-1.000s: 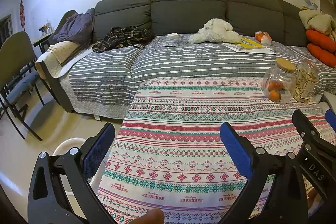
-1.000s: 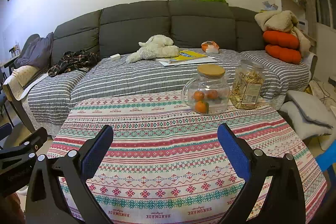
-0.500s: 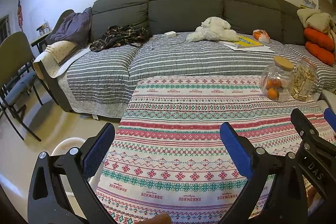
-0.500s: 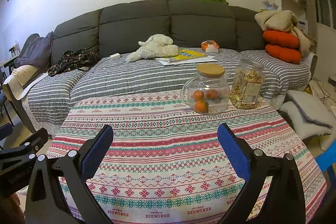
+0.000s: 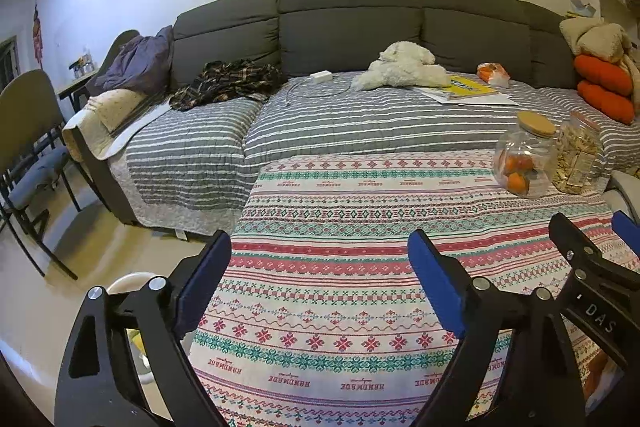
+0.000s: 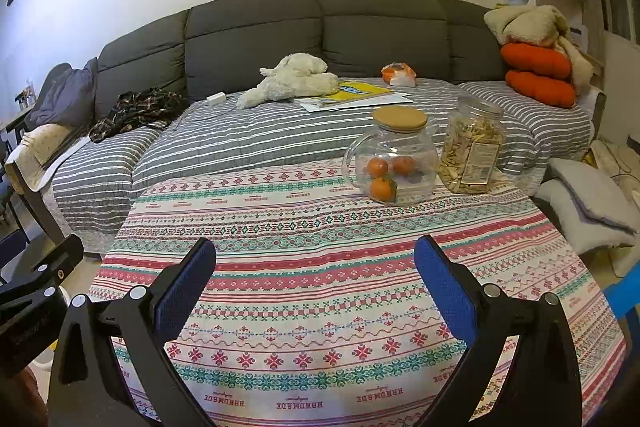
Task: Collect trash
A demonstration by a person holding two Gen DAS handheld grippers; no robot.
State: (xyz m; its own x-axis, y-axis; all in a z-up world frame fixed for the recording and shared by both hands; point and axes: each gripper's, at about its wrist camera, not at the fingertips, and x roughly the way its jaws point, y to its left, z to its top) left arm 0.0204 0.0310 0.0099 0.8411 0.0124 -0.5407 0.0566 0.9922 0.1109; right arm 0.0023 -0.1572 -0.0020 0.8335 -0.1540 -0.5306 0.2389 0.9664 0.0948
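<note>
Hovering low over the bench (image 6: pixel 320 267), the left gripper (image 5: pixel 320 279) and right gripper (image 6: pixel 316 275) are being held with fingers wide apart, ready to grab. No trash is being seen there; maybe the orange bag (image 6: pixel 398 74) on the sofa (image 6: pixel 320 131).

White bin (image 5: pixel 128 281) mostly behind left hand-held gripper (image 5: pixel 320 267).

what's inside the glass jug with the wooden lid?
The clear glass jug with the wooden lid holds three small orange fruits; one has a green leaf. Nothing else shows through the glass.
</note>
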